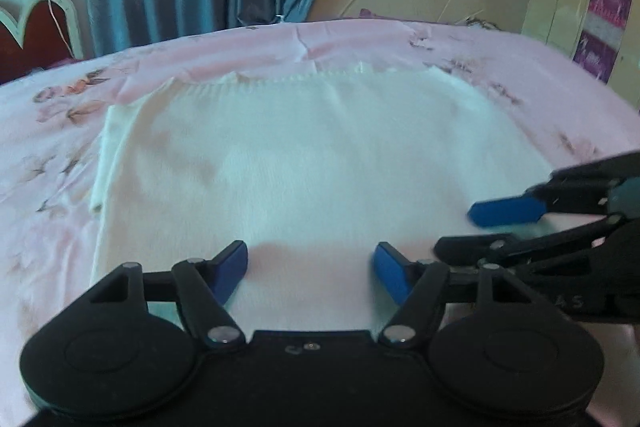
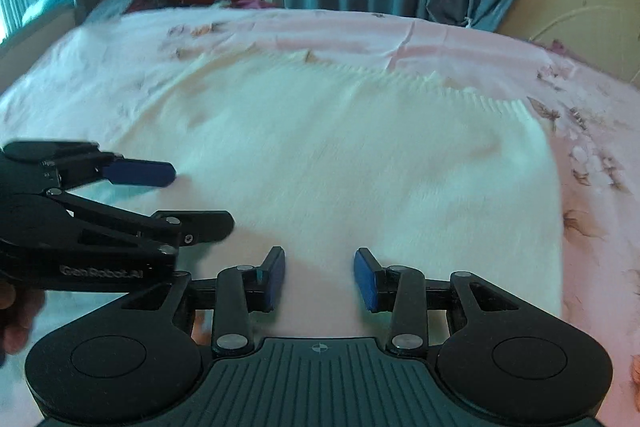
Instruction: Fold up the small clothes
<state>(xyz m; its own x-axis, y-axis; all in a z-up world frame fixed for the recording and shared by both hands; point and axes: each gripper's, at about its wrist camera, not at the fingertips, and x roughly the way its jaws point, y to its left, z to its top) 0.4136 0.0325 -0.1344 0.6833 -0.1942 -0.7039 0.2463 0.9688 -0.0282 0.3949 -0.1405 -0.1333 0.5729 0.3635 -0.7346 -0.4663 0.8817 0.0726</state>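
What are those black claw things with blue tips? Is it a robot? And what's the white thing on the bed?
No robot: a person holds a grabbing tool in each hand, each with a camera looking along its two blue-tipped fingers. One picture is from the left gripper, the other from the right gripper; each camera also sees the other tool at its side. Both are open and hold nothing. They hover over a white knitted top lying flat on a pink flowered sheet, waiting to be folded.
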